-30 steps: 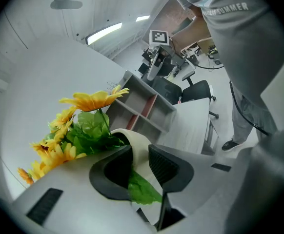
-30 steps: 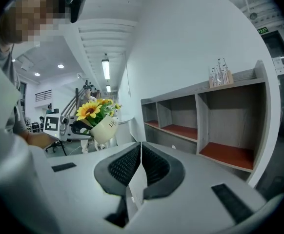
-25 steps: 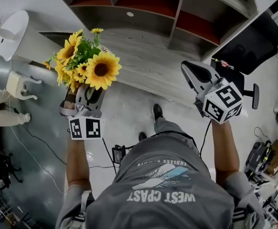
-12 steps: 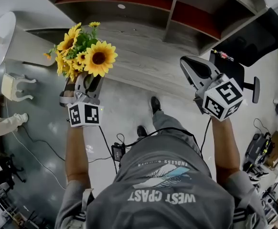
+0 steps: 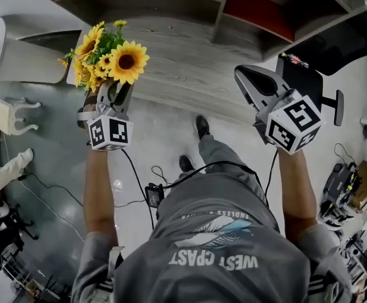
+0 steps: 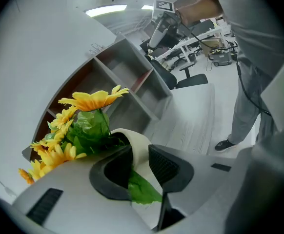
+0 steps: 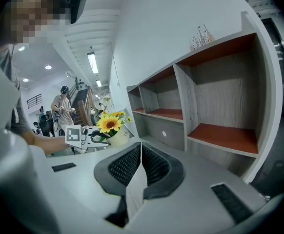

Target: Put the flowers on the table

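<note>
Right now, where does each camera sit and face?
Head view: on the head, steeply down at the table; shows both arms, shirt, legs, left gripper, right gripper.
Left gripper view: on the left gripper, along fingers shut on the vase; shows trouser legs.
Right gripper view: on the right gripper, along shut fingers toward the shelves; shows the left arm.
All three show the flowers.

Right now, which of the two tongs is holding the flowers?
The left tongs: they pinch the wall of the cream vase that holds the sunflowers. The right tongs are shut together with nothing between them.
</note>
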